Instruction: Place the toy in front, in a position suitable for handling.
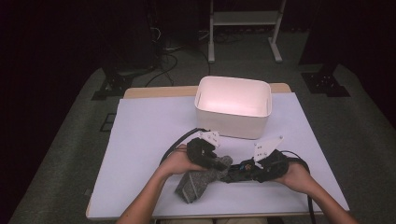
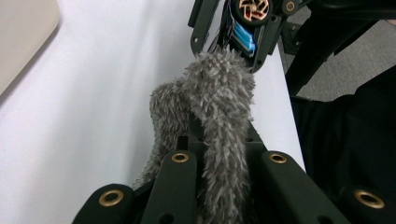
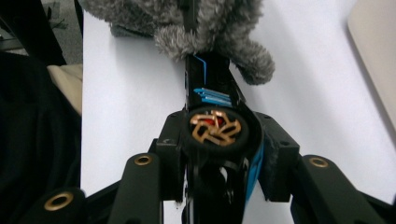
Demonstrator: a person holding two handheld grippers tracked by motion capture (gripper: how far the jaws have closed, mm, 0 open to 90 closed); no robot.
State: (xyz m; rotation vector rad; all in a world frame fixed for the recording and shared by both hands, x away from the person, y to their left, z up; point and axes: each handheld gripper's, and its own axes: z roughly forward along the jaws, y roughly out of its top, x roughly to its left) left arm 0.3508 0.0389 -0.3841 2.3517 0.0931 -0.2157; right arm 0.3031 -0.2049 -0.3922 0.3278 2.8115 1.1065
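I am looking at a fuzzy grey cloth [image 1: 198, 181], soft and shaggy, lying on the smooth white table cover [image 1: 140, 140] in front of the round-cornered white bin [image 1: 233, 106]. My left gripper [image 1: 223, 163] is pinching the cloth tight. My right gripper [image 1: 236, 170] is squeezing a black toy car [image 3: 212, 135] with copper wheels and blue trim, its nose touching the cloth. Both hands are reaching toward each other.

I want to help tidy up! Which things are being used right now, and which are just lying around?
In use:
left tool, shut on the fuzzy grey cloth
right tool, gripping the black gadget with an orange wheel

Lying about:
white bin, untouched
white stand and cables on the floor behind
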